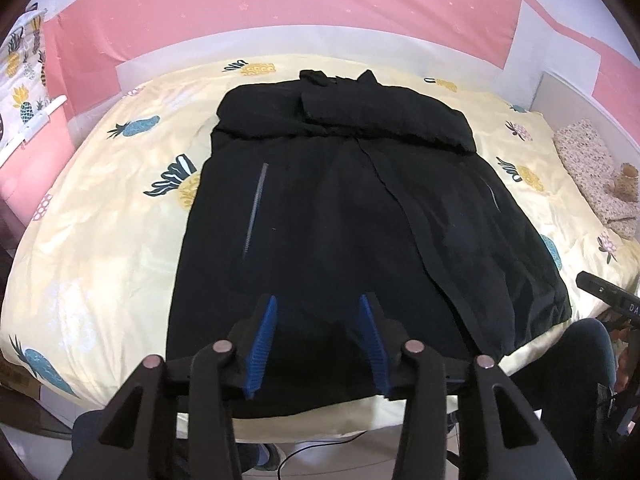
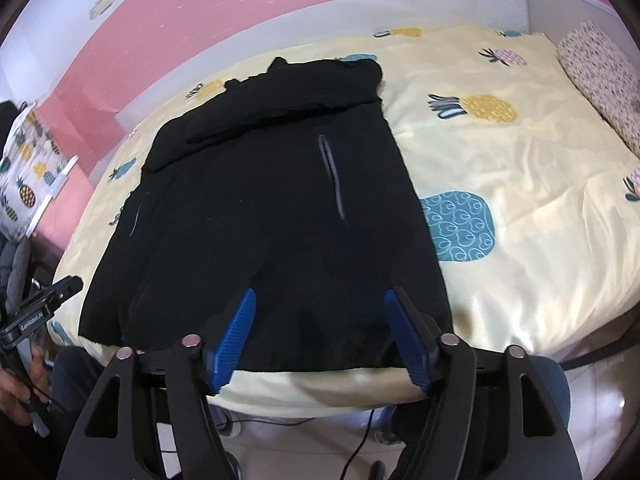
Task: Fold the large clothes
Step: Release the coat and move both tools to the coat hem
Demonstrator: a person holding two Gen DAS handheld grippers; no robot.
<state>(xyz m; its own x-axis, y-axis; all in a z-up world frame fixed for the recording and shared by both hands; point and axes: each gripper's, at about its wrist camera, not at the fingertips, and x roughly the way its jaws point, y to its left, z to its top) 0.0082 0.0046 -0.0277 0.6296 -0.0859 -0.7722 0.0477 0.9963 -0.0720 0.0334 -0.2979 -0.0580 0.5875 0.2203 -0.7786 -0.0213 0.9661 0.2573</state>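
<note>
Soft, even indoor light leaves the black jacket (image 1: 340,216) almost featureless, puts a pale sheen on the yellow bedsheet (image 2: 520,208), and the fisheye lens bends the edges into dark rounded corners.

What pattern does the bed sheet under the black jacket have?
The bed sheet is pale yellow with yellow, blue and pink pineapples, clearest in the right wrist view.

The left wrist view looks from above the bed's (image 1: 120,208) near edge, forward along its claw (image 1: 318,302) toward the pink wall (image 1: 280,12). The right wrist view sits close at the same edge, angled leftward along its own claw (image 2: 320,296). Both share the black jacket (image 1: 340,220) and the pineapple-print cover.
</note>
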